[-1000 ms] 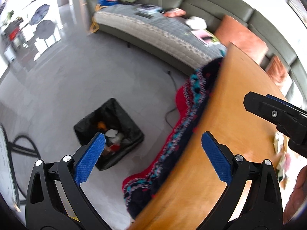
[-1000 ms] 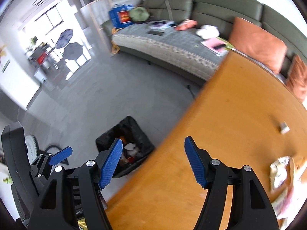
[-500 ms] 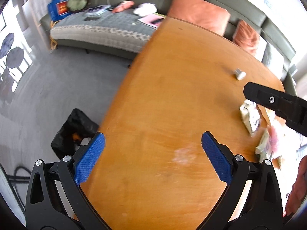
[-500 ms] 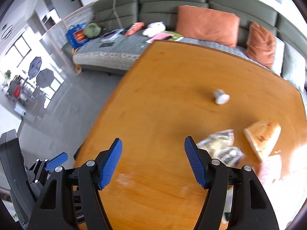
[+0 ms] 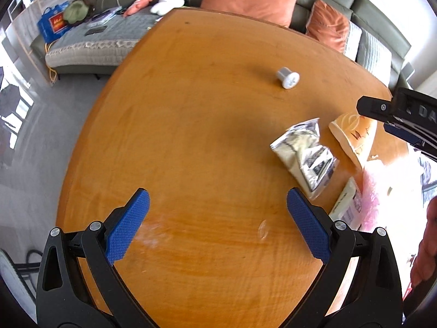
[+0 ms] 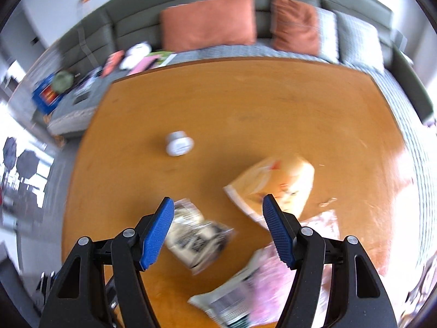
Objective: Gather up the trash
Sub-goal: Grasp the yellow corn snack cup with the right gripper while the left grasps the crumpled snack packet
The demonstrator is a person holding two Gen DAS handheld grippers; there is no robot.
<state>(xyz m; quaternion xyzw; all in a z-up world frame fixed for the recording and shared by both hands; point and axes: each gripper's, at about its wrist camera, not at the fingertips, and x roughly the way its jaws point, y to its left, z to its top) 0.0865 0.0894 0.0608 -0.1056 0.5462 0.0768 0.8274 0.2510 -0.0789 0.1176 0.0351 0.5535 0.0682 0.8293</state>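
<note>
Trash lies on a wooden table (image 5: 191, 125). A silver foil wrapper (image 5: 306, 153) lies beside an orange snack bag (image 5: 355, 139), a pink and white packet (image 5: 355, 205) and a small white cup (image 5: 287, 77) on its side. My left gripper (image 5: 218, 227) is open and empty above bare table, left of the wrappers. My right gripper (image 6: 218, 229) is open and empty, hovering over the silver wrapper (image 6: 196, 240), with the orange bag (image 6: 275, 186), pink packet (image 6: 259, 287) and white cup (image 6: 179, 143) around it. The right gripper's side shows in the left wrist view (image 5: 401, 114).
A grey sofa (image 6: 245, 2) with orange cushions (image 6: 210, 24) runs behind the table. Its left end holds a blue bag (image 5: 53, 26), toys and papers. Grey floor (image 5: 35, 125) lies left of the table.
Both grippers have swung right, from the floor and the black bin to over the table. The bin has left both views. The wrappers now lie close under the right gripper.
</note>
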